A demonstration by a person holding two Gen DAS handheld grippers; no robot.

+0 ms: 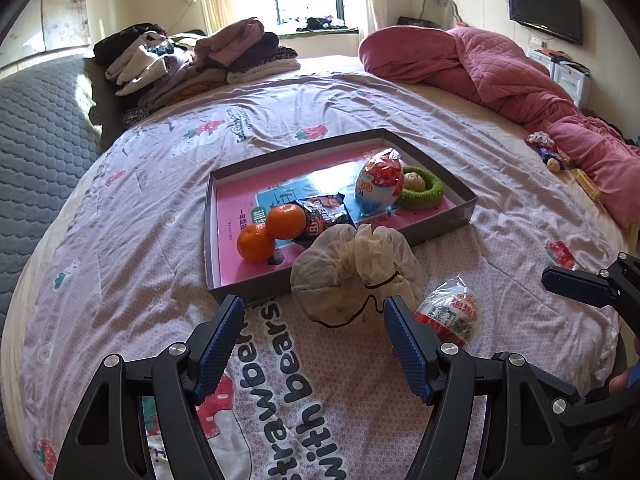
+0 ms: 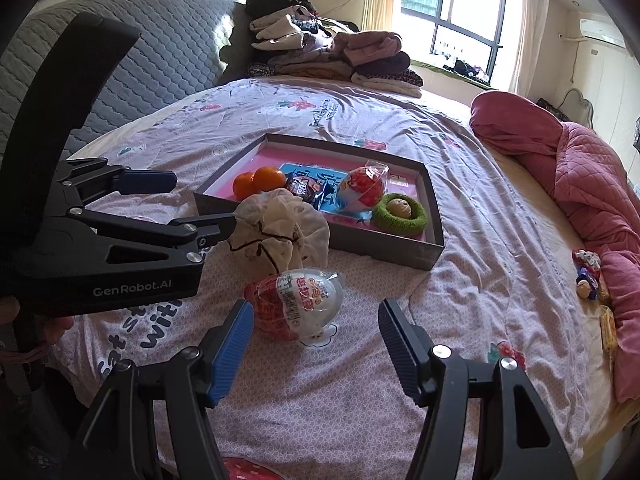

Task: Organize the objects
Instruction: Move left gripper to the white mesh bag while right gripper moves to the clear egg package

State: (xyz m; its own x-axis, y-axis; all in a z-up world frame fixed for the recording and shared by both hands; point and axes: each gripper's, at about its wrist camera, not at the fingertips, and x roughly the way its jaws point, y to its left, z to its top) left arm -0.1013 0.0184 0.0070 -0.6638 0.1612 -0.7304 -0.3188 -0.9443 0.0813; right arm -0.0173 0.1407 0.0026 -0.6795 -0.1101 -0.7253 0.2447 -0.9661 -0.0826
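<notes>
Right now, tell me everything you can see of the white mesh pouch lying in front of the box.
The white mesh pouch is a soft, translucent net bag, bunched at the middle and gathered by a thin dark drawstring that loops loose over its front. It lies slumped on the bedspread, against the near wall of the grey box, outside it. The wrapped egg toy lies just beside it. Neither gripper touches it.

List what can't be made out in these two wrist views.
- Mesh pouch: contents, both views; fabric veils them.
- Tray near wall: partly hidden by the pouch, both views.
- Dark snack packet: label too small; oranges overlap it in the left view.
- Right gripper: cut by the left view's edge.
- Sweets beside pink quilt: too small.
</notes>
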